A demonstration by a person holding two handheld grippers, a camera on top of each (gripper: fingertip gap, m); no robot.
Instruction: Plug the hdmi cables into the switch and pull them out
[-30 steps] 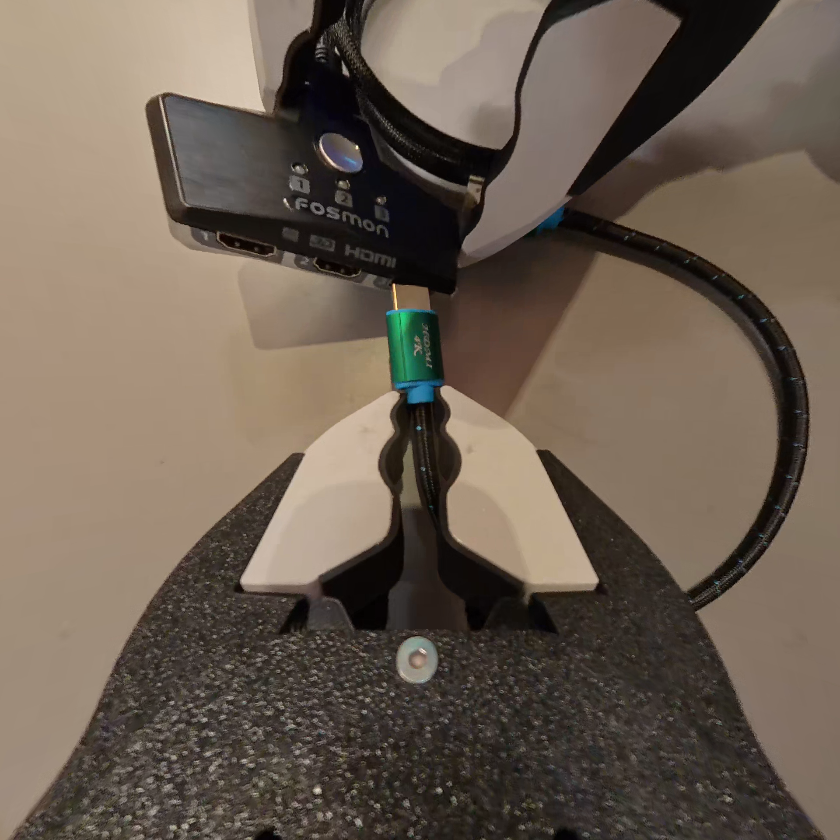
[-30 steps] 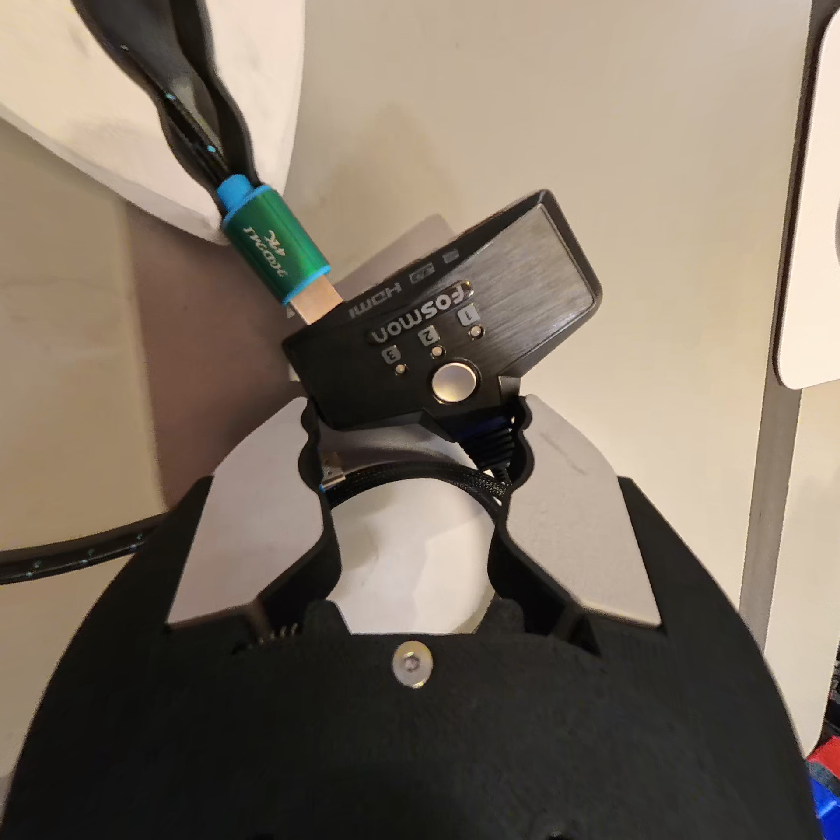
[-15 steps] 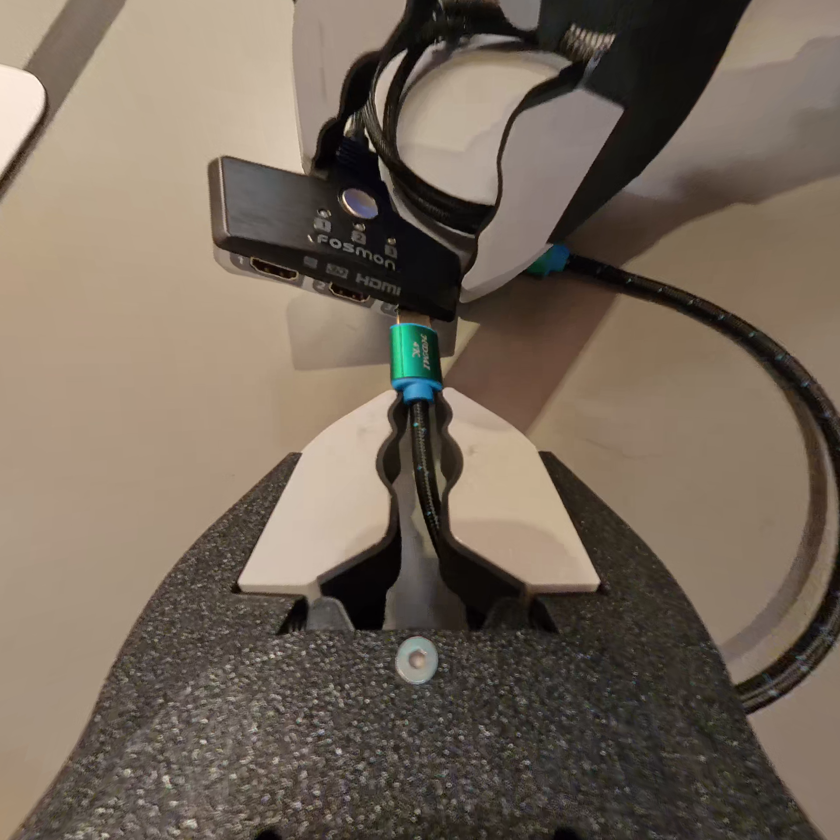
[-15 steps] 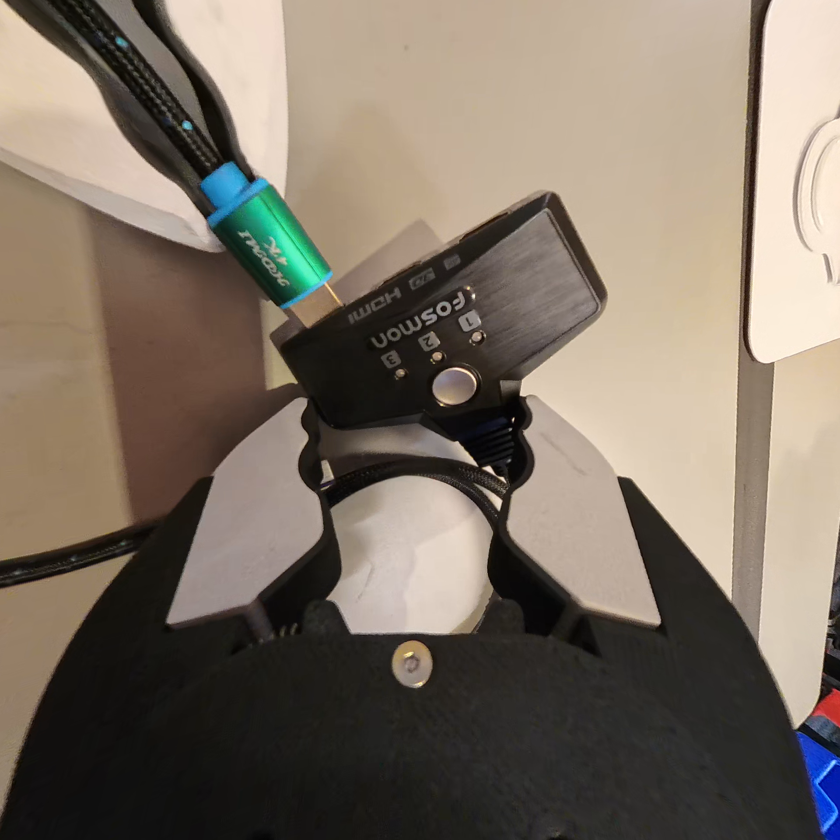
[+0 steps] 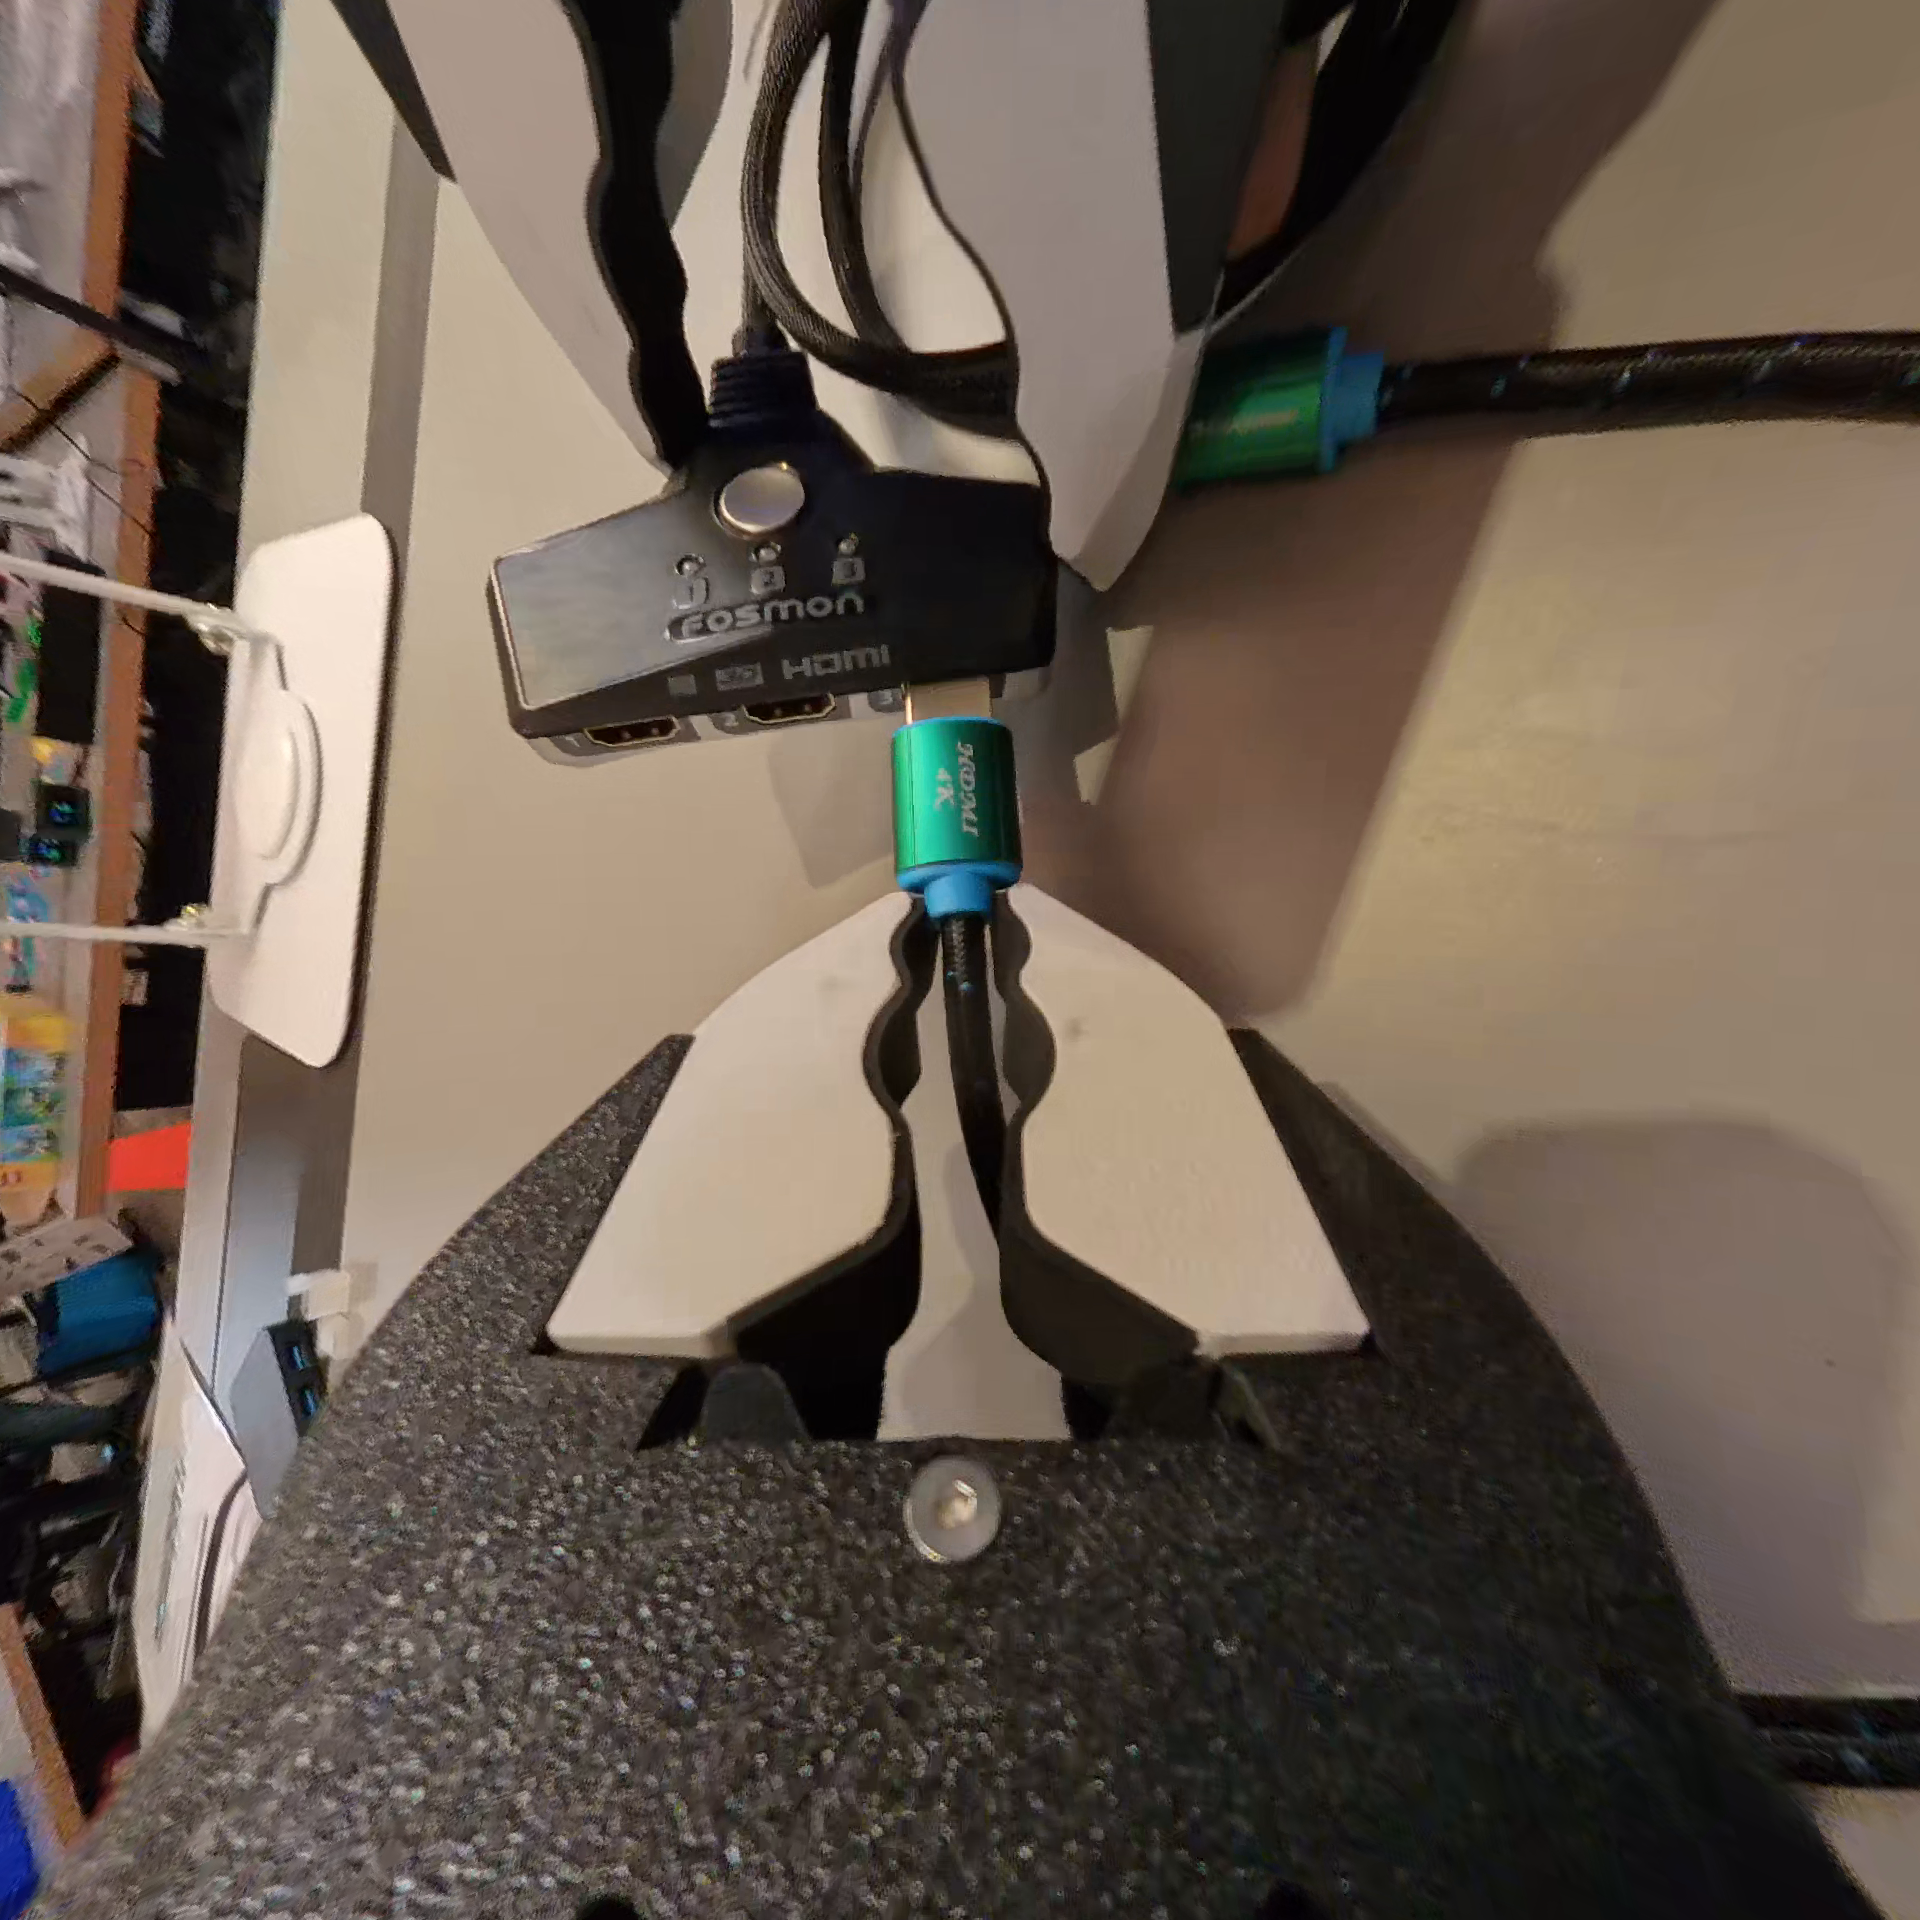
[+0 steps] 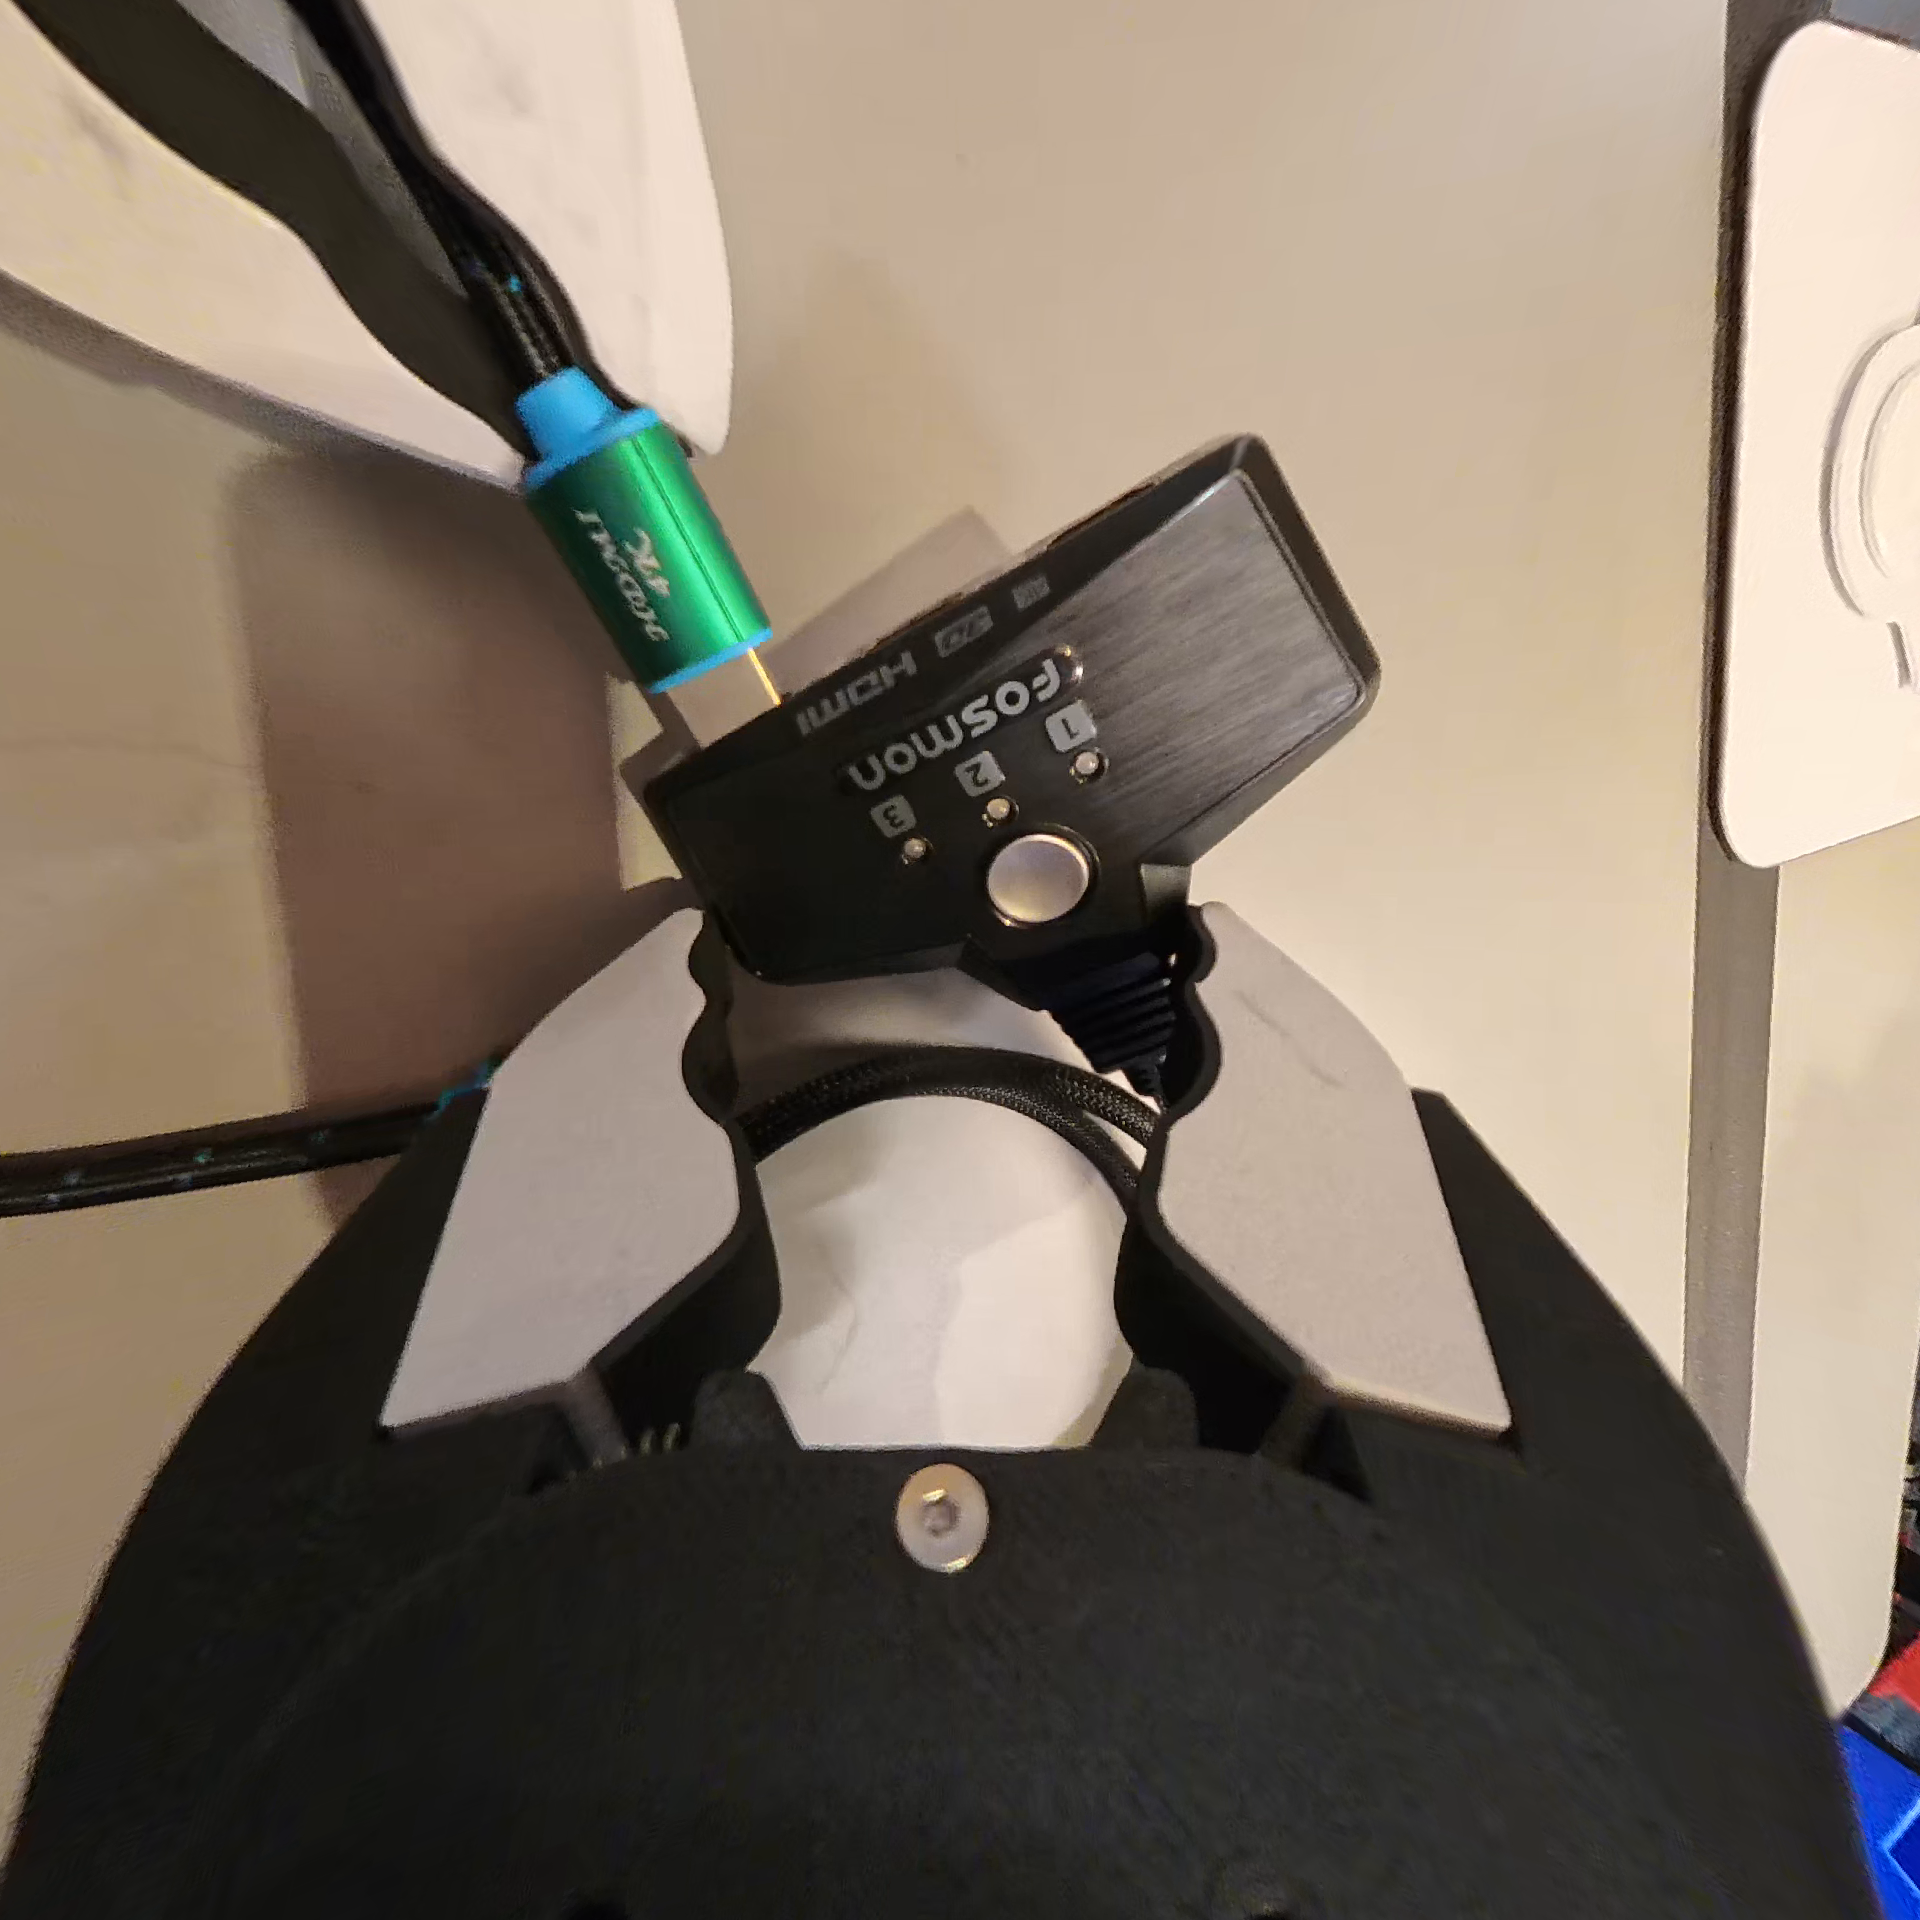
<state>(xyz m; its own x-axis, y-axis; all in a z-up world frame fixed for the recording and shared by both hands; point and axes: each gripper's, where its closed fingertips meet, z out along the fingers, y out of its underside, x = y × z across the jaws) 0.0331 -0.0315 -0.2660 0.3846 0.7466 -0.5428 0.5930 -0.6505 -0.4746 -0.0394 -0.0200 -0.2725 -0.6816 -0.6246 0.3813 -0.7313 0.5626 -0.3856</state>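
The black HDMI switch point(image 5: 769, 613) hangs above the beige table. My right gripper point(image 6: 951, 935) is shut on its rear end, where its own black cord point(image 6: 935, 1091) comes out. My left gripper point(image 5: 956, 925) is shut on the braided cable point(image 5: 971, 1039) just behind a green HDMI plug point(image 5: 951, 805). The plug's metal tip sits in the switch's third port, and part of the metal still shows. The other two ports are empty. In the right wrist view the switch point(image 6: 1143, 675) is tilted, and the plug point(image 6: 644, 577) enters it from the upper left.
A second green plug point(image 5: 1262, 416) lies on the table behind the right gripper's fingers, with its braided cable point(image 5: 1662, 374) running right. A white pad point(image 5: 296, 790) lies by the table's edge, also in the right wrist view point(image 6: 1829, 436). Beyond the edge is clutter point(image 5: 62, 935).
Both grippers have swung round together with the switch and plug. The table's edge and white pad have come into the left view. The plug stays in the third port.
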